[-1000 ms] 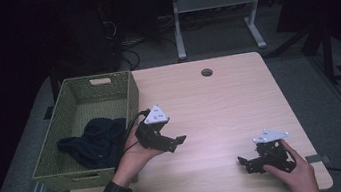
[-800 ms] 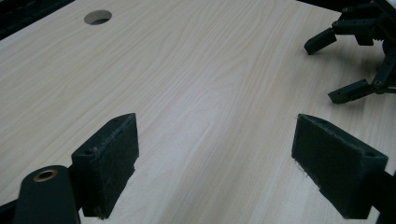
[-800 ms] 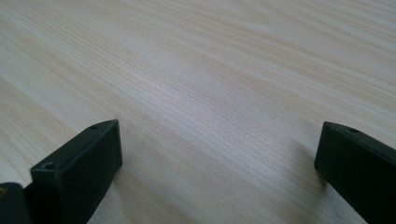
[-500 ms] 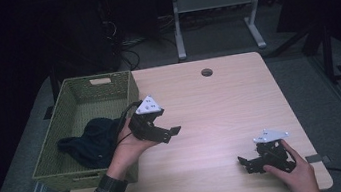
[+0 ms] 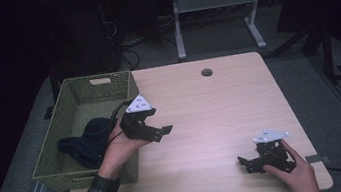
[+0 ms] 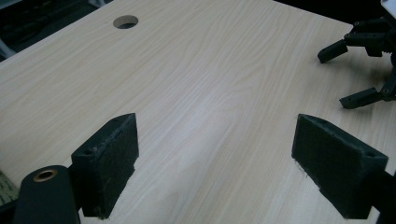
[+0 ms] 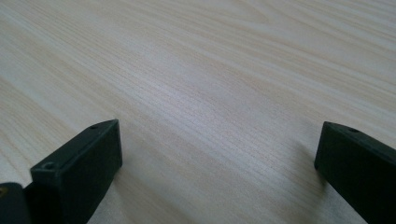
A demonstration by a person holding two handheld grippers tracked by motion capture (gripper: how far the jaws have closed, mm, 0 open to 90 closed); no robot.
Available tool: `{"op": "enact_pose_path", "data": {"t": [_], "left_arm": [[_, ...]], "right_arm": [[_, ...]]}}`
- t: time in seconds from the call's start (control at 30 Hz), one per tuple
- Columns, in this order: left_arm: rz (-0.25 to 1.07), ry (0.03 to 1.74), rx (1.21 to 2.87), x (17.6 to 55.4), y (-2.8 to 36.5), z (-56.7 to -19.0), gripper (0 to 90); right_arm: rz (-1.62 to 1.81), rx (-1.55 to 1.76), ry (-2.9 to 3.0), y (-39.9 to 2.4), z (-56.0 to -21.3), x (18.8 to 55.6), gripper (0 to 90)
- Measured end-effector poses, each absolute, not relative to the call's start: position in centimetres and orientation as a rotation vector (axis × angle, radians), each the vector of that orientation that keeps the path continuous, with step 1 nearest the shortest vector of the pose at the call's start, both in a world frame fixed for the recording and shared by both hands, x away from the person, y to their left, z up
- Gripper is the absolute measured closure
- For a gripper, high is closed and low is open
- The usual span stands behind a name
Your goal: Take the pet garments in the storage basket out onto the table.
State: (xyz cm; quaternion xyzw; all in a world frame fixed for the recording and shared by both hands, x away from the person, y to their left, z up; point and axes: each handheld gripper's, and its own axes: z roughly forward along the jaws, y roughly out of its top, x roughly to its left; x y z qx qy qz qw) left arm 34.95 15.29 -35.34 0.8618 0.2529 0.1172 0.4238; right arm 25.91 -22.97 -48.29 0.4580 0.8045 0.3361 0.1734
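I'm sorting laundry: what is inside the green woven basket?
Inside the green woven basket lies one dark crumpled cloth, near its front end; the rest shows bare woven floor. Whatever sits beneath the cloth is covered.

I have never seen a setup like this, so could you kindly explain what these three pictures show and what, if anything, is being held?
There is no robot here: a person at a wooden table holds a hand-held gripper in each hand. The high view looks down from above the person's side. The left hand-held gripper is raised beside a green woven basket that contains a dark cloth. The right hand-held gripper sits low near the table's front edge. The other two pictures come from cameras riding on each tool, looking along its own two black jaws. Both pairs stand wide apart with bare wood between them, so nothing is held. The left gripper view also catches the other tool and a round hole in the tabletop.
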Motion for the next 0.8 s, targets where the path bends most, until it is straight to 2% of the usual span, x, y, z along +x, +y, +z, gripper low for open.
{"op": "enact_pose_path", "data": {"t": [0.8], "left_arm": [[0.324,0.746,2.139,35.4,19.8,-35.4,14.3]], "right_arm": [[0.954,1.299,2.284,-23.0,-48.3,25.9,0.5]]}}
